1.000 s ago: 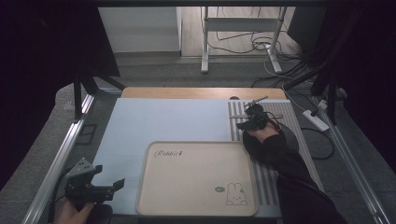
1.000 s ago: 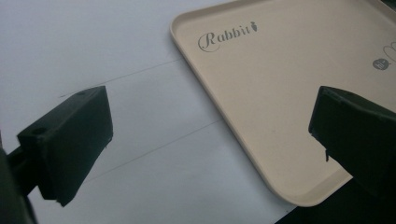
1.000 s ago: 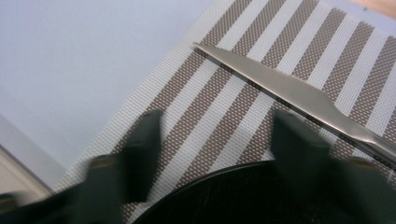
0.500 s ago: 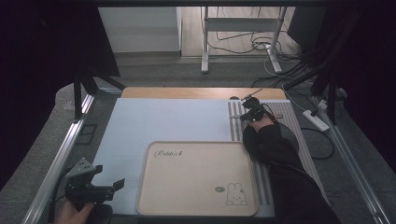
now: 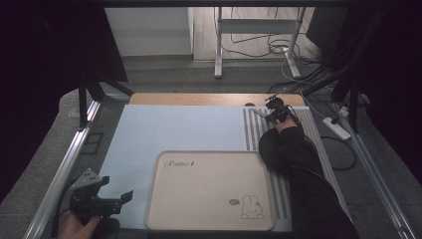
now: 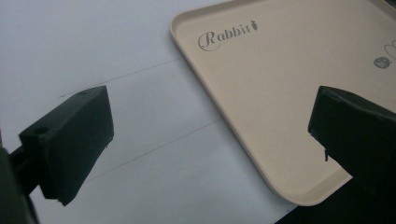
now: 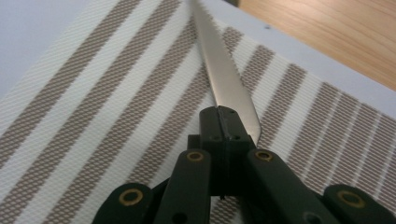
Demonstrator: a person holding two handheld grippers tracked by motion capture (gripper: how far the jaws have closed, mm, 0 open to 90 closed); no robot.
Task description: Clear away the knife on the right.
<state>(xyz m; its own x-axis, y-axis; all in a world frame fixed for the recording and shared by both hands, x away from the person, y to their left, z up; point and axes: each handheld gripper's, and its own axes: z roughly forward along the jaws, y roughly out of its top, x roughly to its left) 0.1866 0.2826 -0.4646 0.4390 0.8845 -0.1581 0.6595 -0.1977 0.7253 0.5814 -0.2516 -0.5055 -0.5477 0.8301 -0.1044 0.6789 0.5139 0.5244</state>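
With the right gripper [image 7: 227, 122] clamped on the knife [image 7: 224, 74] over the striped mat [image 7: 93, 112] and the left gripper [image 6: 210, 140] released, carry it level to the tray [image 5: 209, 191].

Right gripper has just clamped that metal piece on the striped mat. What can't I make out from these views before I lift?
- Metal utensil: right gripper view cuts off its far end at the top edge, and the right gripper hides the held end, so its type is unclear.
- High view: utensil too small.
- Tray: cropped by the left gripper view's edges.
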